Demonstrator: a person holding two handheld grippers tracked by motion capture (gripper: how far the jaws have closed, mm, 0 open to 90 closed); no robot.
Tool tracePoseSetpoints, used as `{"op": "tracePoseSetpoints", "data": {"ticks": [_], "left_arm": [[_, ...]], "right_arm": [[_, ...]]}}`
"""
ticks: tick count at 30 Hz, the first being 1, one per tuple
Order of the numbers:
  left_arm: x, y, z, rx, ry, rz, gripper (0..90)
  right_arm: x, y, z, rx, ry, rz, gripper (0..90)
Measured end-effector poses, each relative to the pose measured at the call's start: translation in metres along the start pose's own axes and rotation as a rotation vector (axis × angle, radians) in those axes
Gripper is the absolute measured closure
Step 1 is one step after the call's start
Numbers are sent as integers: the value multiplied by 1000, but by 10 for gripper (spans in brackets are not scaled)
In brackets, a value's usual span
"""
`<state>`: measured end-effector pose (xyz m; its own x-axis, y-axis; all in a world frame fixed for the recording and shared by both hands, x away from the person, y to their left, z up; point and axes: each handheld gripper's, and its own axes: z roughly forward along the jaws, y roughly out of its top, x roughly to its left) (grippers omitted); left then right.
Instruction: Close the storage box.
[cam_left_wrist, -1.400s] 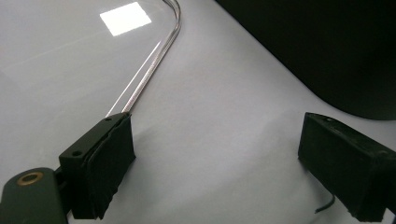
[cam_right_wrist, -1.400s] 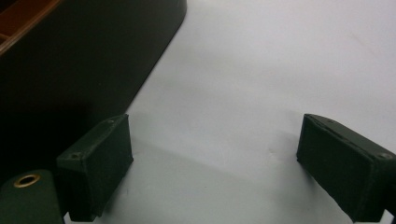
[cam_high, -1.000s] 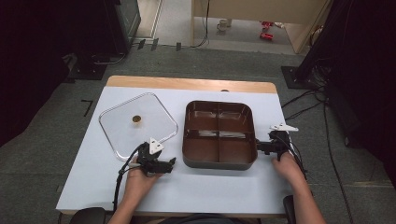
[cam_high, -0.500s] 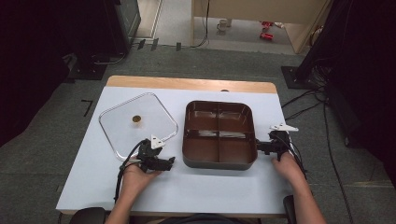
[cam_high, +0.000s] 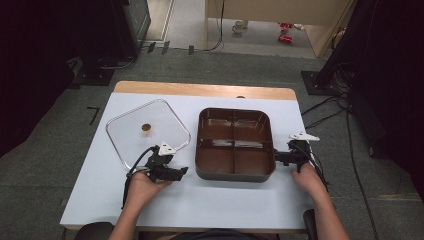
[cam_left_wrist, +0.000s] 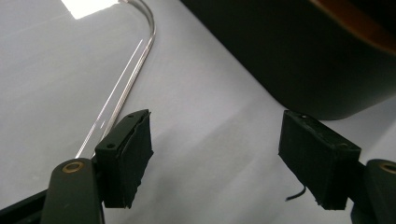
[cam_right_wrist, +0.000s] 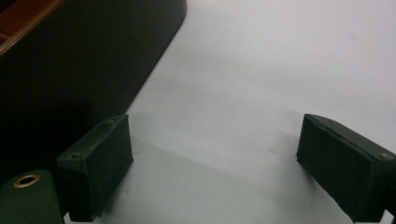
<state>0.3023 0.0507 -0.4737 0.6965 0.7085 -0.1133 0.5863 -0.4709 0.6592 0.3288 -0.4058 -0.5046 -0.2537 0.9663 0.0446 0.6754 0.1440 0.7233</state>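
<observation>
A dark brown tray (cam_high: 235, 111) with several compartments stands in the middle of the white table. To its left lies a clear square lid (cam_high: 127, 137) with a small brown knob (cam_high: 145, 128). My left gripper (cam_high: 182, 171) lies low on the table between the lid's near corner and the tray's front left corner. Its jaws have just been closing and still stand apart over bare table (cam_left_wrist: 217, 140), with the lid's edge (cam_left_wrist: 140, 51) and the tray's wall (cam_left_wrist: 303, 60) ahead. My right gripper (cam_high: 277, 157) stands open beside the tray's right wall (cam_right_wrist: 84, 60), its jaws over bare table (cam_right_wrist: 215, 158).
The white table (cam_high: 240, 200) has a wooden strip (cam_high: 200, 90) along its far edge. Cables trail on the floor to the right. Bare tabletop lies in front of the tray and at the lid's near left.
My left hand has edged slightly toward the far side and its jaws look a little narrower. The right hand, the tray and the lid have kept still.
</observation>
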Motion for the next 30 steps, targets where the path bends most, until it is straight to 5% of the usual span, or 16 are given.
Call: {"op": "tracePoseSetpoints", "data": {"ticks": [2,14,30], "left_arm": [[3,2,-1,-6,-33,-13,262],[5,18,0,-11,-70,1,269],[19,31,-10,-22,-24,-4,346]], "right_arm": [[0,0,0,0,0,0,99],[0,0,0,0,-1,-1,100],[0,0,0,0,0,-1,100]]}}
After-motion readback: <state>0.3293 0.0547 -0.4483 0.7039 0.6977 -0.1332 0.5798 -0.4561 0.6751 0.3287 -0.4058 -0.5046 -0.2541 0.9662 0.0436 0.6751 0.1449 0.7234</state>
